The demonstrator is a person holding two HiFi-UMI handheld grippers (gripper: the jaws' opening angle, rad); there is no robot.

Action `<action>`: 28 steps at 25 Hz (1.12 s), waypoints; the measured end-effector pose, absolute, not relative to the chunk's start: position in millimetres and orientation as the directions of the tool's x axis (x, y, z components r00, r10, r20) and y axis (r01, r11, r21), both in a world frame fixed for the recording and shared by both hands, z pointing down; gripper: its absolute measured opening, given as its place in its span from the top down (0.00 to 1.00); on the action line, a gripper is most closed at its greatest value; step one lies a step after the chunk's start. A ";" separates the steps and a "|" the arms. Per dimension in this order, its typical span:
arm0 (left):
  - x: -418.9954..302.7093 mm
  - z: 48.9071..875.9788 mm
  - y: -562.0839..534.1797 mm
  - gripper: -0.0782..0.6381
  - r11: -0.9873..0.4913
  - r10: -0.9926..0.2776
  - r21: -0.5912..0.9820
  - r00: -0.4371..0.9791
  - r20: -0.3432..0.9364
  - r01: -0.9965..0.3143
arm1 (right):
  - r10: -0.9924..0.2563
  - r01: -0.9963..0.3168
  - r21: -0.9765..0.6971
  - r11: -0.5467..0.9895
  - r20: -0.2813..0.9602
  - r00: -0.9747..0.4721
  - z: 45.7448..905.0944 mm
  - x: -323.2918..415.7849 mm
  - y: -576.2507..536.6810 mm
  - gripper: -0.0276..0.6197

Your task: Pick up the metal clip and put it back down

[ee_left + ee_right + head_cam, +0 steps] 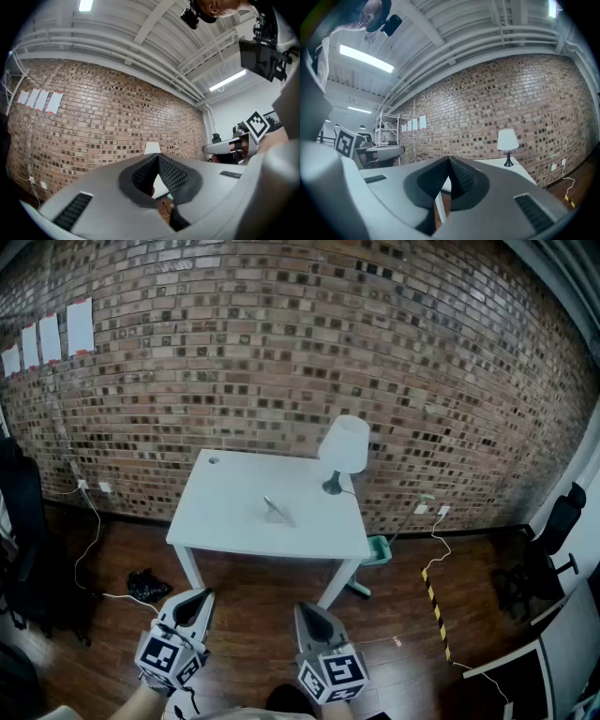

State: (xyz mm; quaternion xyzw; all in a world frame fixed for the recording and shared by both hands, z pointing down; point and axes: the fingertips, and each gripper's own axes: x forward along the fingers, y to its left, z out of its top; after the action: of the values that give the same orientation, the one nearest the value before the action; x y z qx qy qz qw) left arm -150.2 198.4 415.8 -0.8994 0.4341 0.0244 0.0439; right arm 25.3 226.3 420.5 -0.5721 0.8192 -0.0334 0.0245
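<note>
The metal clip [277, 511] lies near the middle of a white table [225, 526] that stands against the brick wall, well ahead of me. My left gripper [196, 600] and right gripper [307, 612] hover side by side over the wooden floor in front of the table, far short of the clip. Both point level toward the table. Each pair of jaws meets at the tips with nothing between them, as both gripper views show. The clip does not show in either gripper view.
A white table lamp [340, 451] stands at the table's back right corner. A black bundle [148, 584] and white cables lie on the floor left of the table. A green bin [378, 548] sits at its right. A dark chair [548, 563] stands at far right.
</note>
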 end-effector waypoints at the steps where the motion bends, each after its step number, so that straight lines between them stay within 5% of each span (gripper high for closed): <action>1: -150.6 417.0 198.4 0.86 -0.621 -0.778 -0.057 0.623 -0.079 -0.782 | -0.938 -0.935 -0.087 0.344 -0.003 -0.345 421.2 24.9 225.9 0.97; 28: -53.6 397.6 -96.0 0.86 -0.518 -0.853 -0.071 0.521 -0.034 -0.852 | -0.903 -0.898 -0.097 0.430 -0.028 -0.430 411.4 143.2 -88.3 0.97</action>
State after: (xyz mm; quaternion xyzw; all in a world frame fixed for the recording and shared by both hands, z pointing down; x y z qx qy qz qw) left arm -53.6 -96.0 397.6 -0.8713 0.4892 -0.0023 0.0393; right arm 143.2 -88.3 411.4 -0.5327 0.8448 -0.0335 0.0379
